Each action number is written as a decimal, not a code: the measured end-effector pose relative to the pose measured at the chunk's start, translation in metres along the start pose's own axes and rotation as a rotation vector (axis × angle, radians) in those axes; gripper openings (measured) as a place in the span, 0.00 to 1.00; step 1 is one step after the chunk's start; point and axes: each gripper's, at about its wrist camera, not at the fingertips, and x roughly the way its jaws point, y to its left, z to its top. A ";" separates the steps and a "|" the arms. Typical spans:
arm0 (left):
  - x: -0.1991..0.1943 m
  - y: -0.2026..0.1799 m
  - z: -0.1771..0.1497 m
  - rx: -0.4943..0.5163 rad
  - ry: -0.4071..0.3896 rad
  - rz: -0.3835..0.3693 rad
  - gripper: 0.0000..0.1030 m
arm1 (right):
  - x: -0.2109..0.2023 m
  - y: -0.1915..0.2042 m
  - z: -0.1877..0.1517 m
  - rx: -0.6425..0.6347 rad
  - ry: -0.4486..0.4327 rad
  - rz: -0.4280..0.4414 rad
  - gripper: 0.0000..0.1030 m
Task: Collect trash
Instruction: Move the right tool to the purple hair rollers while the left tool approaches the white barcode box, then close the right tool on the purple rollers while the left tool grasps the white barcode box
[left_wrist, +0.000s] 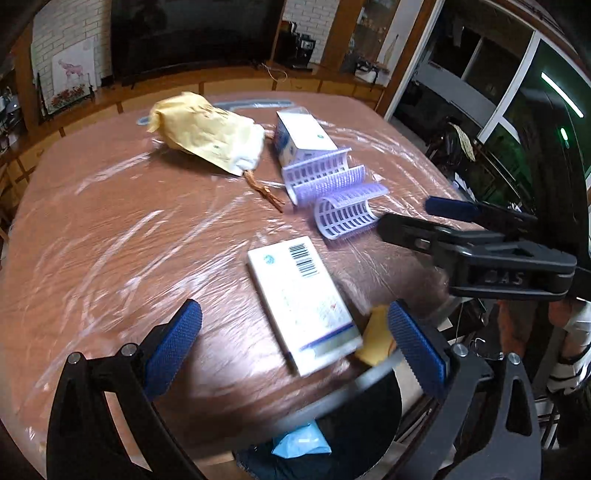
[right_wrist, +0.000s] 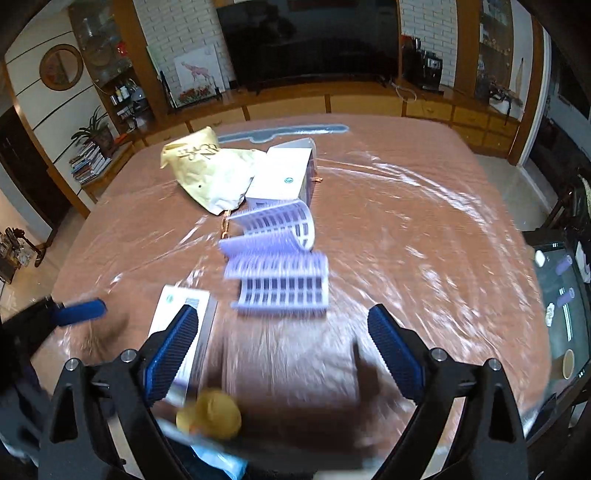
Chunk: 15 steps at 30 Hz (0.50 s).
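From the left wrist, the left gripper (left_wrist: 295, 332) is seen with its blue pads spread wide, and nothing is pinched between them. A flat white carton (left_wrist: 301, 302) with a barcode lies on the table (left_wrist: 110, 240), which is covered in clear film, and shows between the pads near the 5 o'clock edge of the table. A small yellow lump (left_wrist: 375, 339) is seen just beside the carton's near corner, at the table's edge. Below it, at 6 o'clock, a dark bin (left_wrist: 332, 435) with a metal rim is seen, with a blue wrapper (left_wrist: 301, 441) inside. A curled purple perforated strip (left_wrist: 332, 195) lies towards 1 o'clock from the carton. Beyond it a second white box (left_wrist: 301, 138) lies on its side, and at 11 o'clock a crumpled yellow paper bag (left_wrist: 203, 129) rests. The right gripper (left_wrist: 406, 218) enters at 3 o'clock, its fingers apart.

From the right wrist, the right gripper (right_wrist: 282, 354) is seen with jaws opening and nothing between them except the bare tabletop. The yellow lump (right_wrist: 210, 415) is seen at 7 o'clock, blurred, at the table's near edge over the bin's rim (right_wrist: 295, 452); whether it touches anything cannot be told. The flat carton (right_wrist: 173, 314) lies partly behind the left-hand pad. The purple strip (right_wrist: 280, 258) lies at 12 o'clock from the jaws, with the white box (right_wrist: 280, 177) and paper bag (right_wrist: 207, 173) farther on. A blue pad of the left gripper (right_wrist: 79, 312) shows at 9 o'clock.
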 end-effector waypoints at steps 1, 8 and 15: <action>0.003 -0.001 0.002 -0.001 0.011 0.005 0.96 | 0.008 0.000 0.004 0.006 0.014 0.006 0.89; 0.025 0.002 0.004 -0.023 0.066 0.019 0.80 | 0.046 0.004 0.011 0.015 0.076 -0.011 0.89; 0.031 0.002 0.008 0.008 0.063 0.050 0.66 | 0.059 0.010 0.017 -0.010 0.075 -0.022 0.82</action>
